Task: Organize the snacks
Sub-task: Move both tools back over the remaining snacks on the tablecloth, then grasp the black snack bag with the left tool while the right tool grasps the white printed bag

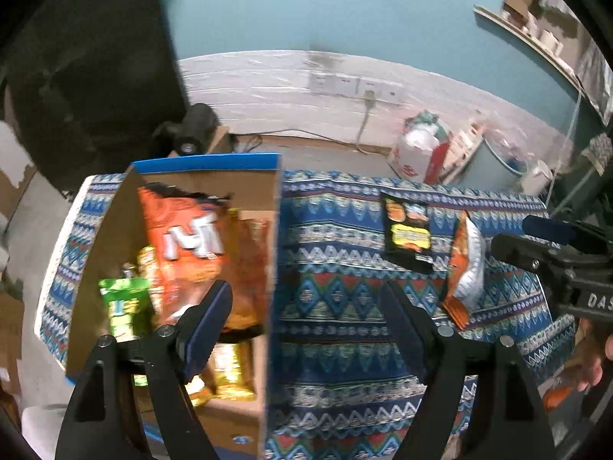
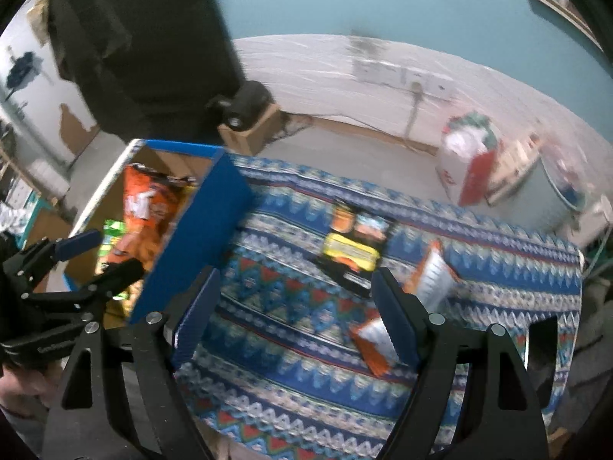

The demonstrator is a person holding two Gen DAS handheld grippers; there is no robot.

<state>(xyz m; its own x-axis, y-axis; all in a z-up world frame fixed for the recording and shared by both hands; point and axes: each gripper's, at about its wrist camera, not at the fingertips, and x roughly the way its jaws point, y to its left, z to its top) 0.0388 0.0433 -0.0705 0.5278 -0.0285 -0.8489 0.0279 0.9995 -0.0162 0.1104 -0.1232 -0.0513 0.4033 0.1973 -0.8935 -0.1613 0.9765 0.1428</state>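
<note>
My left tongs [image 1: 306, 314] gape wide, empty, straddling the box [image 1: 272, 253] wall at frame centre. Right tongs [image 2: 295, 299] wide too, holding nothing. Black bag [image 2: 350, 251] and orange-white bag [image 2: 435, 274] lie on cloth [image 2: 291, 383], centre-right.

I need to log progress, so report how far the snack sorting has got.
Done: the cardboard box already holds several packs, including a large orange bag and a green pack. In hand: nothing; the left gripper and right gripper are both open and empty. Left: the black pack and two orange-and-white packs on the patterned cloth.
</note>
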